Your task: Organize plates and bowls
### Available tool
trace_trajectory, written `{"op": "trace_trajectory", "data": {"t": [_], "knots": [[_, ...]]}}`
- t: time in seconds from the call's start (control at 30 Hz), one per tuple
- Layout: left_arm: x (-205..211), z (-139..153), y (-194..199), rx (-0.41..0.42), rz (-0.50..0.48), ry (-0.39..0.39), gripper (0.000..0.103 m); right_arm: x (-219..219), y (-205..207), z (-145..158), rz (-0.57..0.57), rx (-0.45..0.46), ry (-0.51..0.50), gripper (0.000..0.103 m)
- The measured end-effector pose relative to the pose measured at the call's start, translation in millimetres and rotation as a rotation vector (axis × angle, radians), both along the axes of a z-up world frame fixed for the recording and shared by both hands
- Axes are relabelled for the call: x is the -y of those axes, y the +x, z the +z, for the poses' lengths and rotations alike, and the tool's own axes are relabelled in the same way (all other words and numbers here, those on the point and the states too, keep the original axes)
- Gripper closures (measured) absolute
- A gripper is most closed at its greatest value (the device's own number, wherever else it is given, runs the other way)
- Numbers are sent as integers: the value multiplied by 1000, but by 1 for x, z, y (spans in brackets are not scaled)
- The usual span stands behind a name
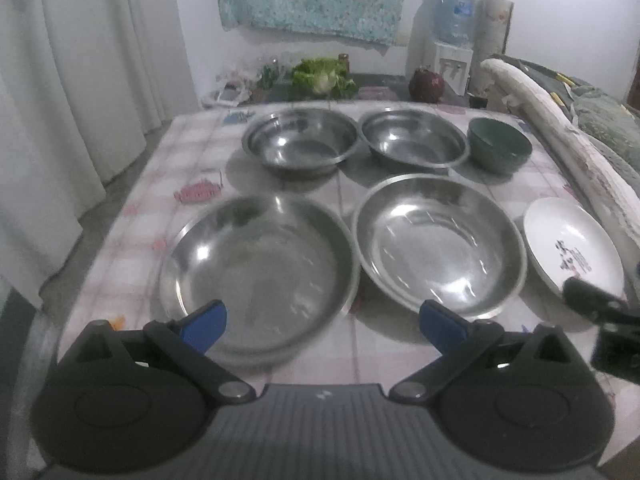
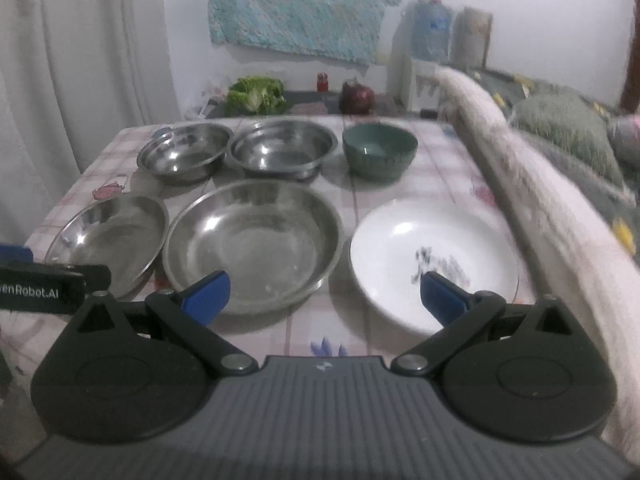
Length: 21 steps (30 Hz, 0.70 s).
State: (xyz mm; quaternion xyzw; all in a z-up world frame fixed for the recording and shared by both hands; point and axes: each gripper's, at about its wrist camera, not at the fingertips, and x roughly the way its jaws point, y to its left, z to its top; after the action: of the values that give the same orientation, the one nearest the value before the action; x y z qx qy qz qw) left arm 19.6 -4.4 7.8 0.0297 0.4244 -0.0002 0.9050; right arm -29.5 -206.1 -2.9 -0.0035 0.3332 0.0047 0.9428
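green bowl [image 2: 380, 152] | white plate [image 2: 434, 260], dark print | pink-checked tablecloth [image 2: 452, 184] | blue fingertips [image 2: 206, 294]

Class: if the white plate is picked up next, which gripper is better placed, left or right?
Right, most likely. The right gripper is open with the white plate just ahead, while the left gripper faces the steel plates.

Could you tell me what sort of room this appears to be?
Probably a lived-in room in a home, used for eating: a table under a checked cloth set with steel dishes, a water dispenser by the wall, and bedding alongside.
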Motion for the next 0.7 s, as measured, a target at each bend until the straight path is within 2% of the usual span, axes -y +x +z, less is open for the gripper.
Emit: {"op": "trace_trajectory", "data": {"t": [0.13,0.2,0.33,0.4,0.47,0.53,0.7], "knots": [[-14,10,26,19,12,0,0,-7,20,14,41,38,-75,1],[-22,14,40,34,15,0,0,-10,33,22,82,63,-77,1],[-37,16,72,56,27,10,0,-9,68,34,206,88,67,1],[-48,17,87,58,30,-37,0,-12,92,40,264,94,121,1],[-62,16,104,52,33,-110,0,-19,119,47,312,111,133,1],[-72,12,122,33,48,-145,0,-28,150,52,358,126,134,1],[-86,-1,165,40,71,-109,0,-45,248,48,431,57,221,1]]}}
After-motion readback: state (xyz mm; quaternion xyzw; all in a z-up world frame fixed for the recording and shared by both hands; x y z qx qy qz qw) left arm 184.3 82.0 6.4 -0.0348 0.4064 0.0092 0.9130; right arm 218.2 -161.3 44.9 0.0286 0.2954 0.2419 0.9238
